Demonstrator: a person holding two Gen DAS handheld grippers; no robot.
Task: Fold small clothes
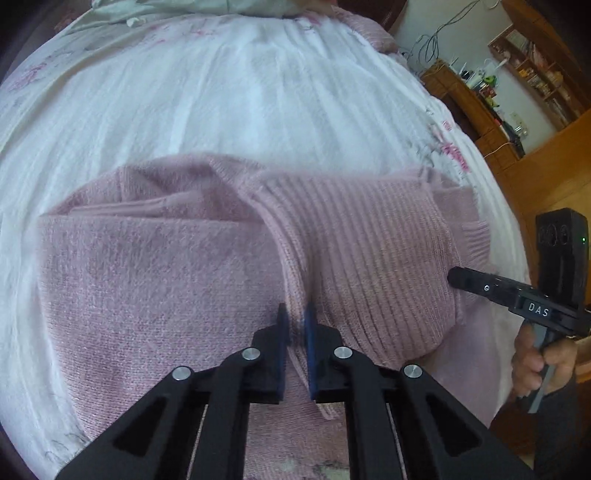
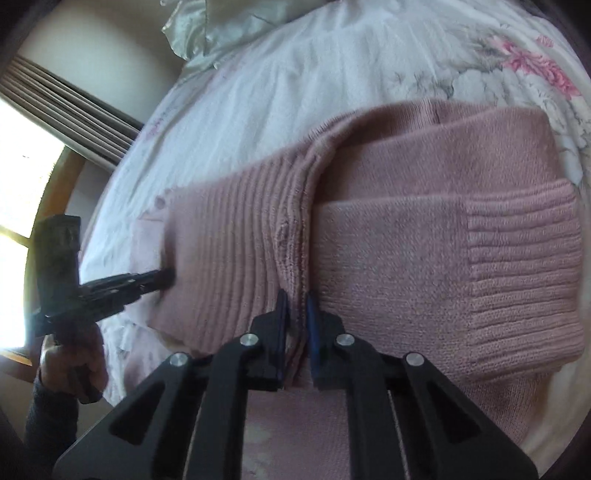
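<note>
Pink knitted sweater, ribbed and partly folded, lies on the white sheet under both my grippers; left gripper and right gripper each pinch its thick fold.

A bed was covered by a white spread printed with pink flowers, and pale green bedding was bunched at its far end. Wooden shelving, crowded with small items, was set against a pale wall. Bright daylight was admitted through a wood-framed window beside pleated curtains.
</note>
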